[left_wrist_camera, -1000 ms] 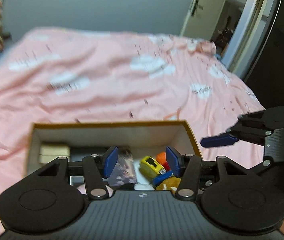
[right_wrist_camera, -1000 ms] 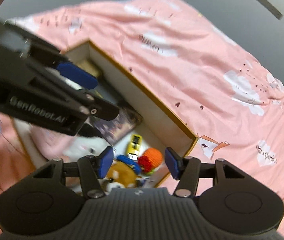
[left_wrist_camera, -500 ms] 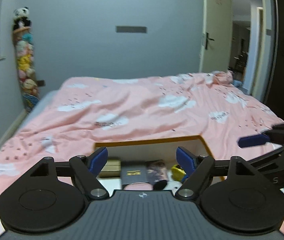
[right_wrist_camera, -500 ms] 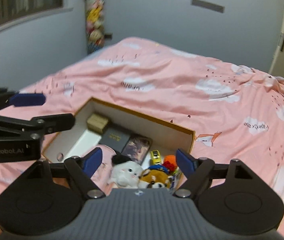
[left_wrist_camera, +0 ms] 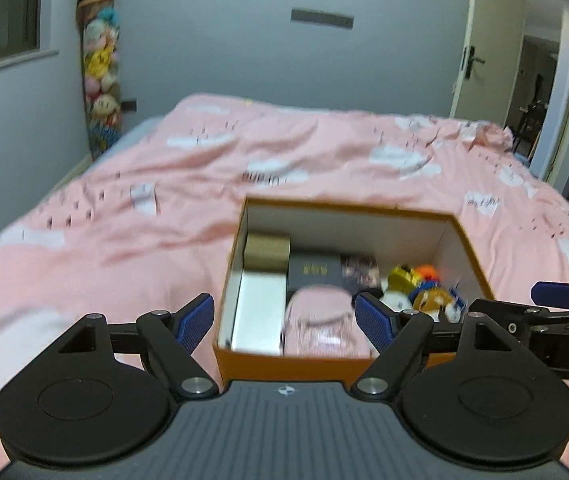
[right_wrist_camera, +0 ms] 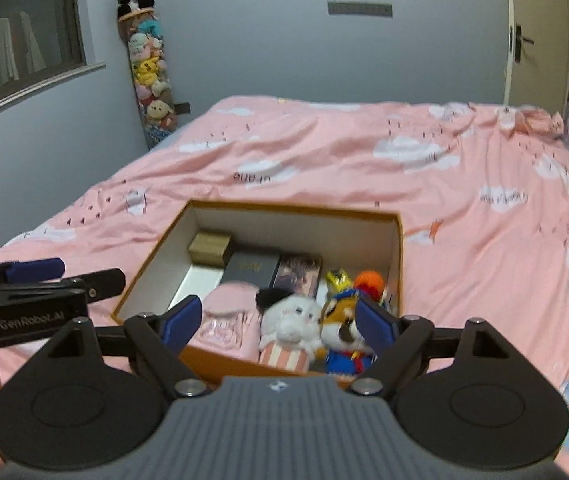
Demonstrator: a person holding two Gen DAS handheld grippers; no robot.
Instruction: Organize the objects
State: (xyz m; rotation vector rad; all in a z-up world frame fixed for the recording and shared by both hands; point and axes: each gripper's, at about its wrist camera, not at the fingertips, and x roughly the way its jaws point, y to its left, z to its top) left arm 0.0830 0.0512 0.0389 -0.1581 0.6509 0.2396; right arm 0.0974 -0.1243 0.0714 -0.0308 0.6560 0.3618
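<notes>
From the left wrist: left gripper (left_wrist_camera: 284, 322) with ribbed blue pads, jaws spread wide and holding nothing, poised above the near edge of an open cardboard box (left_wrist_camera: 336, 364), orange outside and white inside, resting on a bed (left_wrist_camera: 124, 208) under a rumpled pink quilt printed with white clouds. Inside the box, blurred: a tan boxy block (left_wrist_camera: 266, 252) in the far left corner, a flat white carton (left_wrist_camera: 258, 312) before it, a dark book (left_wrist_camera: 313, 272), a soft pink folded bundle (left_wrist_camera: 318, 328), and a heap of plush toys (left_wrist_camera: 418, 292) at the right end. Right gripper (left_wrist_camera: 560, 304) reaching in from the right edge, beside the box. From the right wrist: right gripper (right_wrist_camera: 278, 322), jaws likewise wide and empty, over the box's near rim (right_wrist_camera: 220, 372). Sharper here: a fluffy white plush (right_wrist_camera: 290, 324) with a striped pink base, touching a tiger plush (right_wrist_camera: 344, 328) in blue clothes, an orange knitted ball (right_wrist_camera: 368, 282) behind them, the dark book (right_wrist_camera: 250, 268) lying flat beside a glossy picture card (right_wrist_camera: 298, 274). Left gripper (right_wrist_camera: 48, 284) at the left edge, beside the box. Against the grey wall, a tall clear tube of stuffed toys (right_wrist_camera: 148, 68) topped by a panda.
</notes>
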